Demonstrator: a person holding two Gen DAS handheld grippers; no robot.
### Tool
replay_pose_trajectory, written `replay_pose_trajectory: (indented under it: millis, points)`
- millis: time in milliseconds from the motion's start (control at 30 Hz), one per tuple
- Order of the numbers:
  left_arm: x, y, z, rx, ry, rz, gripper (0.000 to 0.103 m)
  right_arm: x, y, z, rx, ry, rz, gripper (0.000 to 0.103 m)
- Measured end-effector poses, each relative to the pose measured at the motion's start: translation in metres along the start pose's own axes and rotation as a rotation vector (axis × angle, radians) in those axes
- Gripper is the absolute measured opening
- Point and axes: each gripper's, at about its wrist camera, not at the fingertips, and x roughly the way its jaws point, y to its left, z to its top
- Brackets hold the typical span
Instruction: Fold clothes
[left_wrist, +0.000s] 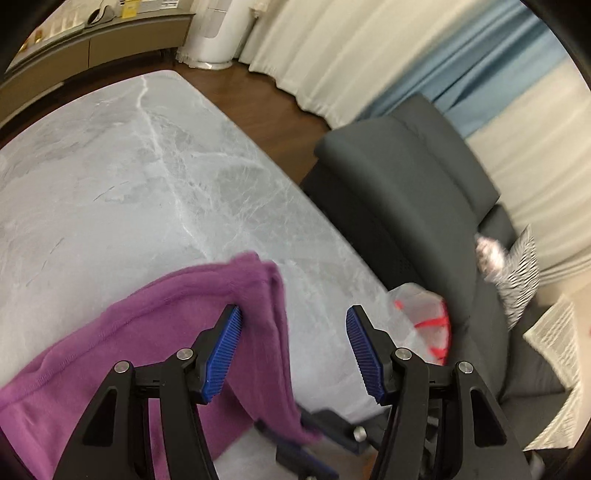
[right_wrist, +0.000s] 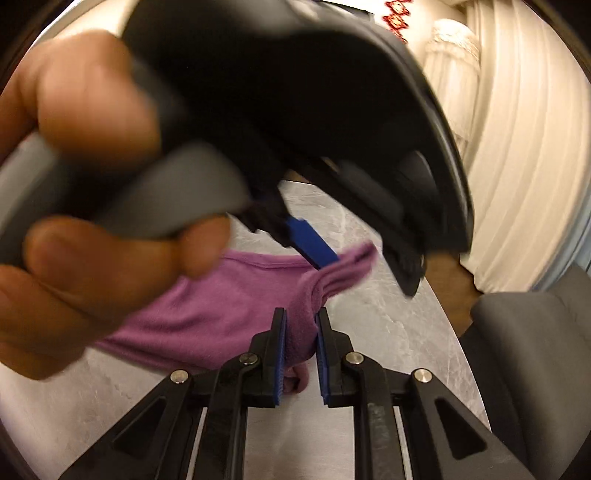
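The left claw (left_wrist: 293, 350) stood wide open, its ribbed blue pads (left_wrist: 221, 358) well apart, nothing pinched between them. Purple knit fabric, the garment (left_wrist: 155, 325), lay folded in soft layers on the grey marble-veined bench (left_wrist: 110, 166), its stitched hem running along the lower left; the left pad sat against or just above the cloth, though which could not be told. Beyond the bench edge stood a dark upholstered chair (left_wrist: 406, 184), with a clear plastic bag marked in red (left_wrist: 424, 314) beside it, and pleated cream curtains (left_wrist: 369, 48) behind.

In the right wrist view, the right claw (right_wrist: 300, 350) was closed on a bunched fold of the same garment (right_wrist: 221, 302), fleecy cloth squeezed between its narrow blue pads. The rest of the cloth spread leftward over the bench (right_wrist: 388, 325). Above it loomed a hand (right_wrist: 92, 184), blurred, wrapped around the grey handle of the left claw's black body, one blue pad (right_wrist: 314, 245) showing beneath.
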Motion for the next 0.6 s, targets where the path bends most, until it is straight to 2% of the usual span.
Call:
replay_pose_trajectory:
  millis: [33,67,100,133,167,233,300,367,500,567,600]
  points:
    - [0.004,0.001,-0.001,0.003,-0.002,0.042,0.026,-0.006,0.004,-0.006,-0.002,0.002,0.0,0.016]
    - [0.008,0.006,-0.003,-0.01,0.011,0.075,0.015,-0.013,0.007,-0.013,0.0,0.004,0.002,0.017]
    - [0.01,0.012,-0.005,-0.035,0.019,0.079,0.013,-0.019,0.009,-0.02,0.018,0.017,0.023,0.02]
    - [0.007,0.018,-0.006,-0.061,0.007,0.077,0.012,-0.024,0.01,-0.027,0.039,0.033,0.049,0.026]
    - [0.004,0.025,-0.008,-0.088,-0.011,0.071,0.012,-0.03,0.011,-0.034,0.06,0.049,0.074,0.036]
    - [-0.005,0.035,-0.008,-0.137,-0.042,0.044,0.012,-0.043,0.002,-0.052,0.194,0.087,0.158,0.043]
    - [-0.016,0.046,-0.01,-0.183,-0.078,0.02,0.011,-0.055,-0.01,-0.07,0.31,0.121,0.207,0.044]
    - [-0.023,0.054,-0.011,-0.22,-0.097,-0.004,0.011,-0.064,-0.024,-0.089,0.41,0.15,0.241,0.051]
    - [-0.024,0.057,-0.011,-0.246,-0.106,-0.039,0.013,-0.061,-0.044,-0.113,0.614,0.216,0.309,0.053]
    - [-0.021,0.057,-0.012,-0.27,-0.103,-0.089,0.018,-0.064,-0.047,-0.129,0.715,0.238,0.352,0.053]
    - [-0.018,0.056,-0.011,-0.278,-0.098,-0.109,0.026,-0.071,-0.055,-0.136,0.757,0.231,0.364,0.053]
